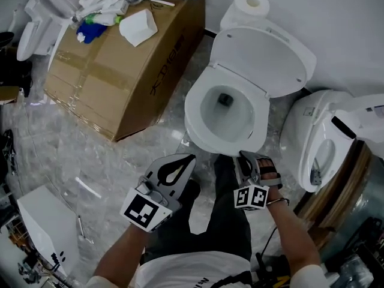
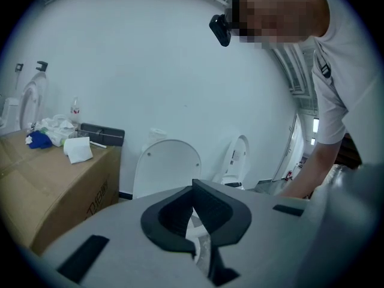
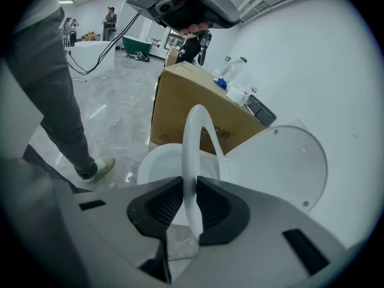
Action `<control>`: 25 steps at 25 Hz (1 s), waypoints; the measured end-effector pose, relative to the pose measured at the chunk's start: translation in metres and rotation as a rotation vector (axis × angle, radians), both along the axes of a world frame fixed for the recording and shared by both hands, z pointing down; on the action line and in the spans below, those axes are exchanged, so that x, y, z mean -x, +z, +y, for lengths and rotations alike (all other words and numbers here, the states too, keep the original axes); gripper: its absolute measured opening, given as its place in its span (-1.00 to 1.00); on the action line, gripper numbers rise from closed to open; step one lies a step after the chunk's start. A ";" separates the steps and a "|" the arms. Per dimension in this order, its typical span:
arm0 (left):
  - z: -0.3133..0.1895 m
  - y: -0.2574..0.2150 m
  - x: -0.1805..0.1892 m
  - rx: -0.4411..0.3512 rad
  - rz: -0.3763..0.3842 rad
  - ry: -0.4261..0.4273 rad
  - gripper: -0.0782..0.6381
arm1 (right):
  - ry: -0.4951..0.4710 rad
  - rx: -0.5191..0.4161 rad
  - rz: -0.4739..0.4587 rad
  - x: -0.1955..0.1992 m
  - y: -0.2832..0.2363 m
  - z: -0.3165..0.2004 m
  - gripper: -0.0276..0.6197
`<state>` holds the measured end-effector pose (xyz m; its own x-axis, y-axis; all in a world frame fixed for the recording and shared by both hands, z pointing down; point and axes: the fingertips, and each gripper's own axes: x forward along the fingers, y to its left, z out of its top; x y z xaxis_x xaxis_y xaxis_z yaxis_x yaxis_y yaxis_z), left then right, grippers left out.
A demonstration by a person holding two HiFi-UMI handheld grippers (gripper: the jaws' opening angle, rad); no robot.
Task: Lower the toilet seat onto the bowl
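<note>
A white toilet stands in the middle of the head view, its lid (image 1: 264,59) raised against the tank. The white seat ring (image 1: 197,110) lies low over the bowl (image 1: 225,101). My right gripper (image 1: 243,156) is at the seat's front rim. In the right gripper view the seat (image 3: 195,137) runs edge-on between the jaws of the right gripper (image 3: 191,182), with the pads against it. There the bowl (image 3: 159,161) shows to its left and the lid (image 3: 282,167) to its right. My left gripper (image 1: 191,158) hovers in front of the bowl, shut and empty. It (image 2: 192,188) faces the lid (image 2: 167,167).
A large cardboard box (image 1: 126,65) with rags, a bottle and a white cup stands left of the toilet. A toilet paper roll (image 1: 252,3) sits on the tank. A second toilet (image 1: 324,143) stands close at the right. The person's legs and shoe (image 1: 192,191) are before the bowl.
</note>
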<state>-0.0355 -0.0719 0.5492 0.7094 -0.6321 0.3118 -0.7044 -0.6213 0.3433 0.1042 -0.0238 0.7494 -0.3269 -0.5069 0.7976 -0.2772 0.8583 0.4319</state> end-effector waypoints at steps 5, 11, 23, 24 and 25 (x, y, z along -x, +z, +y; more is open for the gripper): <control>0.006 0.024 0.004 -0.002 -0.008 0.018 -0.78 | -0.024 0.049 0.011 0.009 0.039 0.025 -0.64; 0.007 0.051 0.008 -0.024 0.006 0.006 -0.78 | -0.066 0.092 0.032 0.020 0.092 0.048 -0.55; 0.029 0.115 0.017 0.028 0.010 -0.005 -0.78 | -0.116 0.125 0.083 0.033 0.179 0.071 -0.50; 0.030 0.119 0.018 0.028 0.009 -0.006 -0.78 | -0.122 0.125 0.092 0.033 0.186 0.073 -0.49; 0.031 0.122 0.019 0.027 0.008 -0.007 -0.78 | -0.126 0.126 0.101 0.033 0.194 0.074 -0.49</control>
